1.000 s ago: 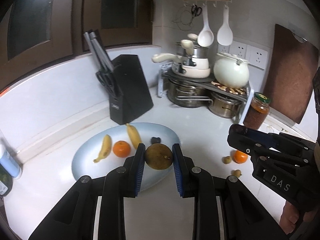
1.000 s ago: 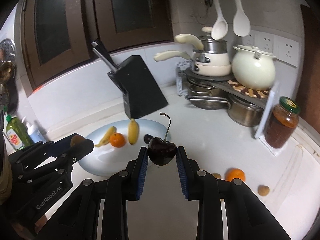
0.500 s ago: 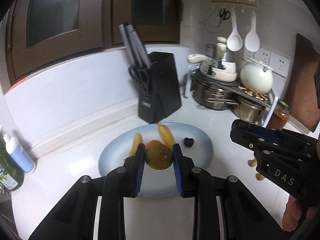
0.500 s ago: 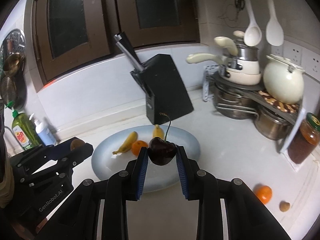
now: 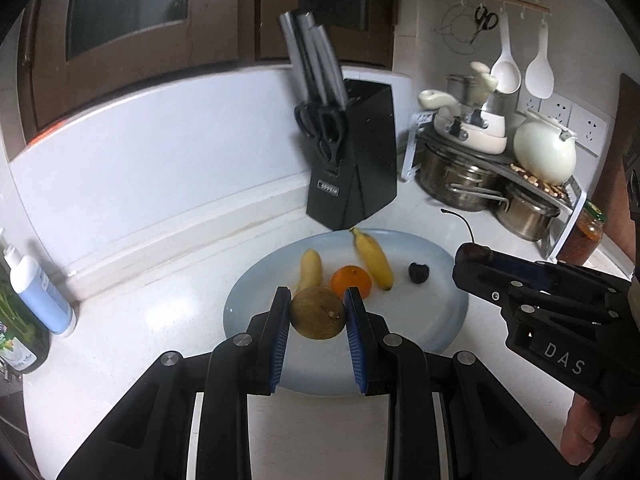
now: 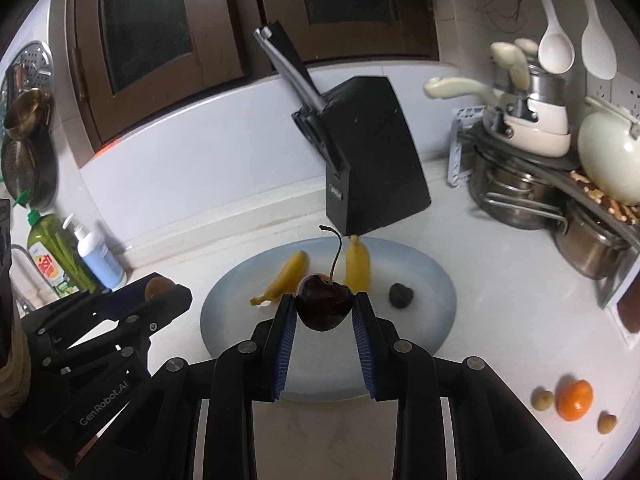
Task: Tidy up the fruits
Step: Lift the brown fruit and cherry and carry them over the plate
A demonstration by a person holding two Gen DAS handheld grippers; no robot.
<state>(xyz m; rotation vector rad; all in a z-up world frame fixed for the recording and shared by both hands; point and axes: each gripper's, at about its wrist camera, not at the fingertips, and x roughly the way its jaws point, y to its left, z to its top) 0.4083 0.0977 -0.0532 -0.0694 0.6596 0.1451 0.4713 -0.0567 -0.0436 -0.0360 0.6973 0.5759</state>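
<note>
Holding over plate [image 6: 436, 312]: left gripper [image 5: 318, 314] clamps brown fruit [image 5: 318, 312]; right gripper [image 6: 325, 306] clamps cherry [image 6: 325, 306]; on plate: two bananas [image 5: 372, 258], orange [image 5: 351, 280], dark fruit [image 6: 401, 295]; right of plate, unplaced: orange, two small fruits [image 6: 543, 399].

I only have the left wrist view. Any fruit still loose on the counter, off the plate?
Observer: Yes. A loose orange lies on the counter, far right of the plate.
Operator: Anything near it?
Observer: Two small tan fruits, one just left of it, one lower right.
Operator: How is the right gripper holding its cherry?
Observer: The right gripper pinches the cherry by its sides, stem up.
</note>
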